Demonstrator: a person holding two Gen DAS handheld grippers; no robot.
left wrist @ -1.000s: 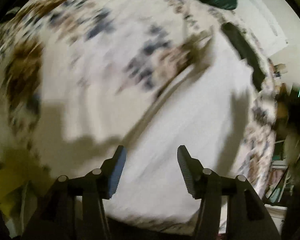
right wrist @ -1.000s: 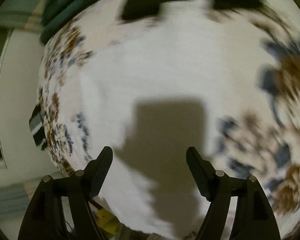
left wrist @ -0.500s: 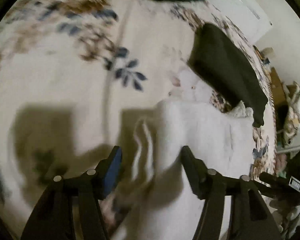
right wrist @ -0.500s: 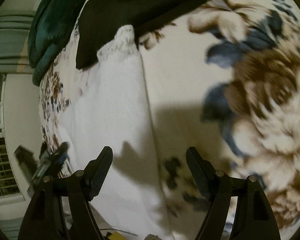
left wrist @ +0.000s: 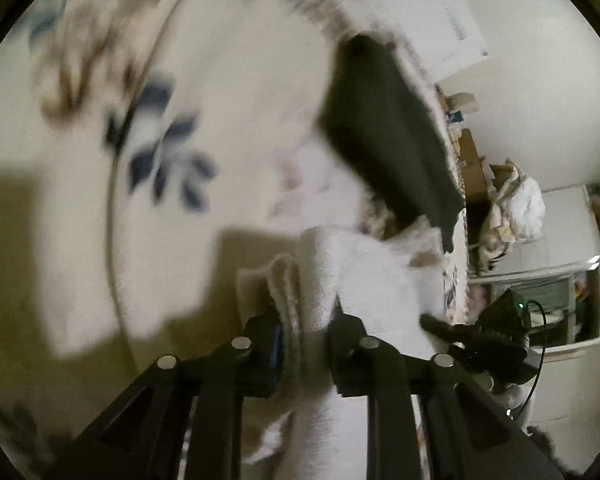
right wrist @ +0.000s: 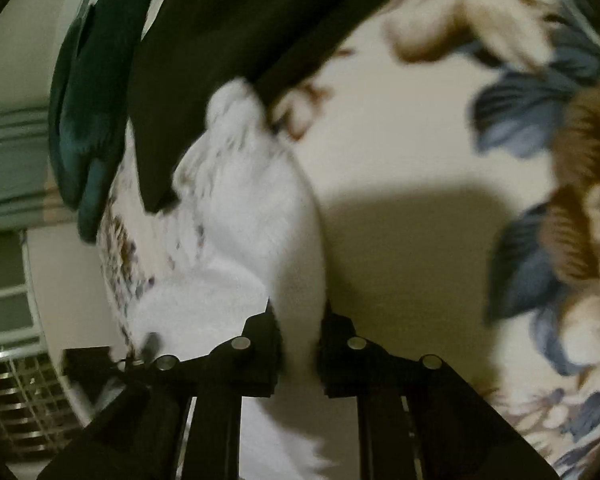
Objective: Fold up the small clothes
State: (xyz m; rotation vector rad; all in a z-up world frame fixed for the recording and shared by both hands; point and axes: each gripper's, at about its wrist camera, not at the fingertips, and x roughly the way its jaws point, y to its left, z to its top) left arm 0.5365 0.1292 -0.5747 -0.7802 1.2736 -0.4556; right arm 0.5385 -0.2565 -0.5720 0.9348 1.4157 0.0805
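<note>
Between the fingers of the left gripper [left wrist: 306, 330] sits a bunched edge of the white garment [left wrist: 364, 280], and the jaws are closed on it. The right gripper [right wrist: 299, 338] is also closed, on another edge of the same white garment [right wrist: 256, 216]. The garment hangs and stretches from both grips over the flowered bedcover [left wrist: 220, 92], with its far end lying on the cover.

Just beyond the far end of the white garment lies a dark folded cloth [right wrist: 228, 40], and the white tip seems to touch its edge. Beyond that, a green cloth [right wrist: 88, 92] rests near the edge of the bed.

I think several things can go wrong from here. The left grip holds several layers bunched together, so one layer may slip out when the fabric is pulled tight. If the two hands do not move evenly, the fold will probably come out crooked. The far end can also drag the dark folded cloth and disturb it.
</note>
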